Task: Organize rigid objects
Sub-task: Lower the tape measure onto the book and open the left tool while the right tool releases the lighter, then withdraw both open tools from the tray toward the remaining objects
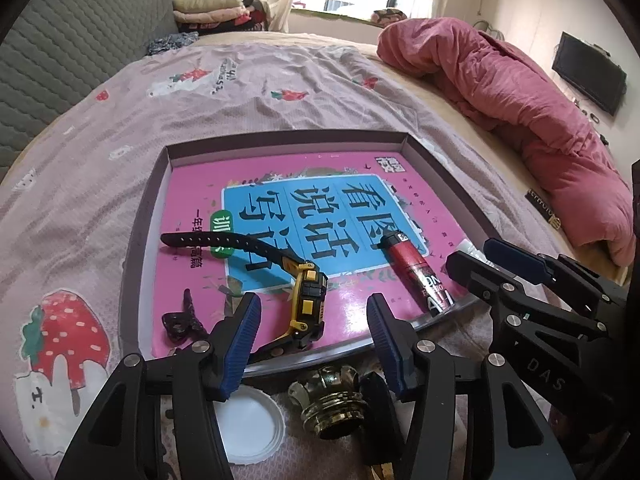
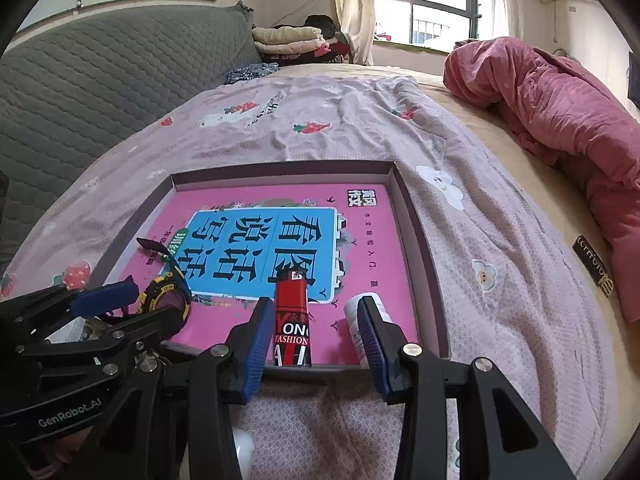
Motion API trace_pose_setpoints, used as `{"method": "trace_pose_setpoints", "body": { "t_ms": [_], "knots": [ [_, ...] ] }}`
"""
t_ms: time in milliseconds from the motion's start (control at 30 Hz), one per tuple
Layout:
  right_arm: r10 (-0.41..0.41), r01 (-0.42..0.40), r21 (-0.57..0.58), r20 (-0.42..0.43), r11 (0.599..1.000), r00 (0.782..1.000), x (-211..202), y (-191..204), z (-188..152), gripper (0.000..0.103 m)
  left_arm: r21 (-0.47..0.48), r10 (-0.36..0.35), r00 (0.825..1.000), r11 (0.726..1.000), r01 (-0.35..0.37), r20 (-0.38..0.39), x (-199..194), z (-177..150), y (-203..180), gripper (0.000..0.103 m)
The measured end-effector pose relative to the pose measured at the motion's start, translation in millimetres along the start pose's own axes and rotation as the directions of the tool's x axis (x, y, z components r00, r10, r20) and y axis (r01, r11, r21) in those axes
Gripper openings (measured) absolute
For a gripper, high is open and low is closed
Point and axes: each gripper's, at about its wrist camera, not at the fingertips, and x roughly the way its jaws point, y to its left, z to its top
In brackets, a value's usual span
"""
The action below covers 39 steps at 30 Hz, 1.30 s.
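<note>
Bedspread (image 1: 248,92) carries one shallow tray (image 1: 448,176) with one pink book (image 1: 192,200), one watch (image 1: 306,292), one red lighter (image 1: 412,272), one dark hair clip (image 1: 180,320). Your left gripper (image 1: 314,344) and right gripper (image 2: 312,336) both spread, holding nothing; one white lid (image 1: 252,426) and one brass knob (image 1: 332,404) outside the tray's near edge

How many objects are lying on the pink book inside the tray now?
4: a watch and a dark hair clip at the left, a red lighter in the middle, and a white tube at the right. More may be hidden behind the grippers.
</note>
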Motion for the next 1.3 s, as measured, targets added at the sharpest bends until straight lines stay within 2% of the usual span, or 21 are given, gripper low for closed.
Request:
{"method": "trace_pose_setpoints", "body": {
  "t_ms": [300, 433, 633, 1300],
  "knots": [
    [0.007, -0.007, 0.0, 0.016, 1.0, 1.0, -9.0, 1.3, 2.4, 0.044, -0.019, 0.025, 0.999, 1.0, -0.024, 0.041, -20.4, 3.2, 4.7, 0.065],
    [0.009, -0.008, -0.004, 0.034, 1.0, 0.999, -16.6, 0.9, 2.9, 0.051, -0.032, 0.028, 0.998, 0.999, -0.027, 0.051, -26.1, 3.2, 7.8, 0.067],
    [0.003, -0.003, 0.006, 0.05, 1.0, 0.999, -26.0, -1.5, 6.2, 0.052, -0.042, 0.043, 0.997, 0.998, -0.041, 0.065, -37.3, 0.6, 13.4, 0.07],
    [0.037, -0.038, 0.014, 0.101, 0.999, 0.994, -59.7, -4.2, 7.5, 0.052, -0.115, 0.093, 0.992, 0.99, -0.083, 0.087, -76.0, -1.1, 52.1, 0.071]
  ]
}}
